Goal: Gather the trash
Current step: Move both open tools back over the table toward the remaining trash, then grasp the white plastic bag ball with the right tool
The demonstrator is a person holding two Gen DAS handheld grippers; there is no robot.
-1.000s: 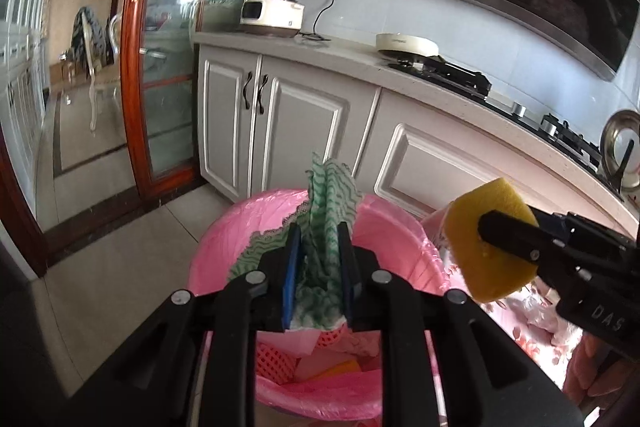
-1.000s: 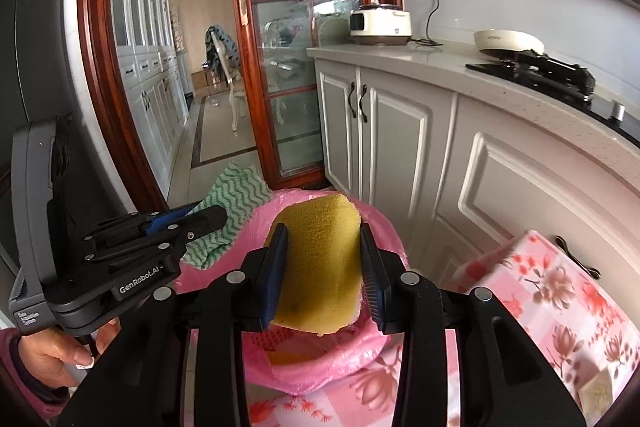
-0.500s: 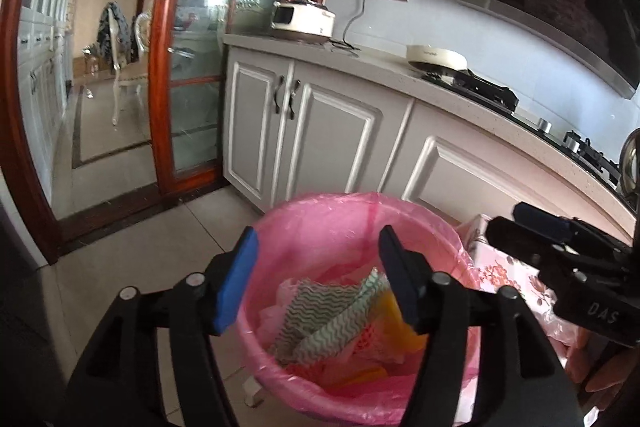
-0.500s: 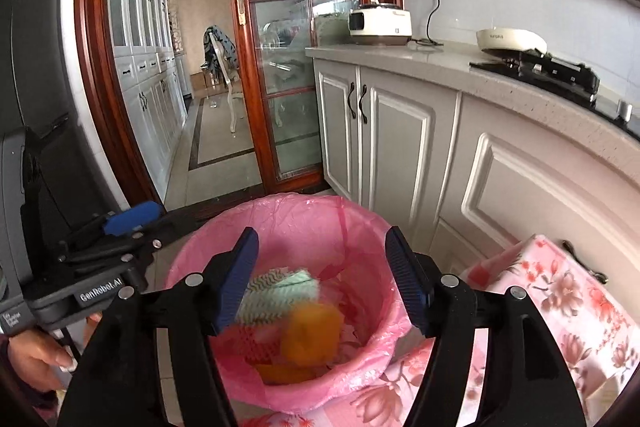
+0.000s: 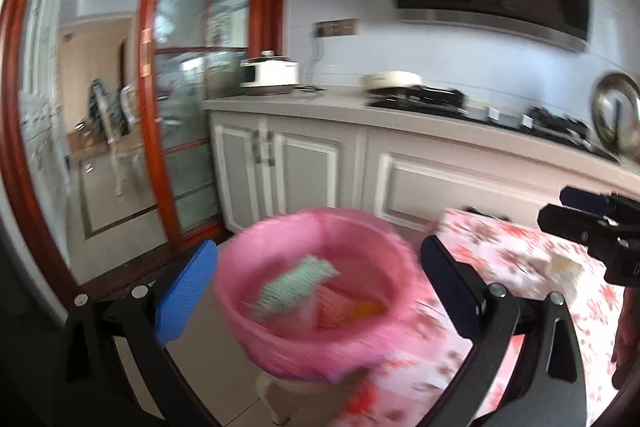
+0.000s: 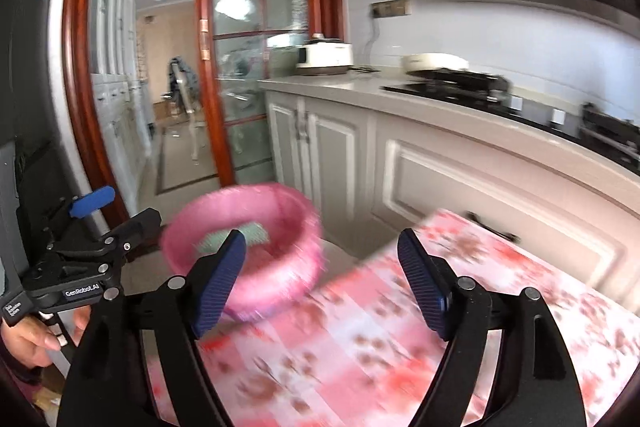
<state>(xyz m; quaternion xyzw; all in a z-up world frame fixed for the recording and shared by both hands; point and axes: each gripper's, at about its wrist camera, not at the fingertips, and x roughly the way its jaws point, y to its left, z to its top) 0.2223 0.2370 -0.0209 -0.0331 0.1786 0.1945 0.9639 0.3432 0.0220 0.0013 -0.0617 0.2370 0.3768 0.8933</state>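
Trash, a green wavy cloth (image 5: 298, 281) among it, lies inside the pink-lined bin (image 5: 320, 311) on the floor beside the floral-covered worktop (image 6: 380, 355), both left tool (image 5: 318, 283) and right tool (image 6: 322, 277) spread wide, empty.

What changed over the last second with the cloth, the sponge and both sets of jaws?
Both items were let go: the green cloth left the left gripper, the yellow sponge left the right gripper, and both now lie in the pink bin. Both sets of jaws opened wide and drew back toward the floral tablecloth. The bin stayed in place.
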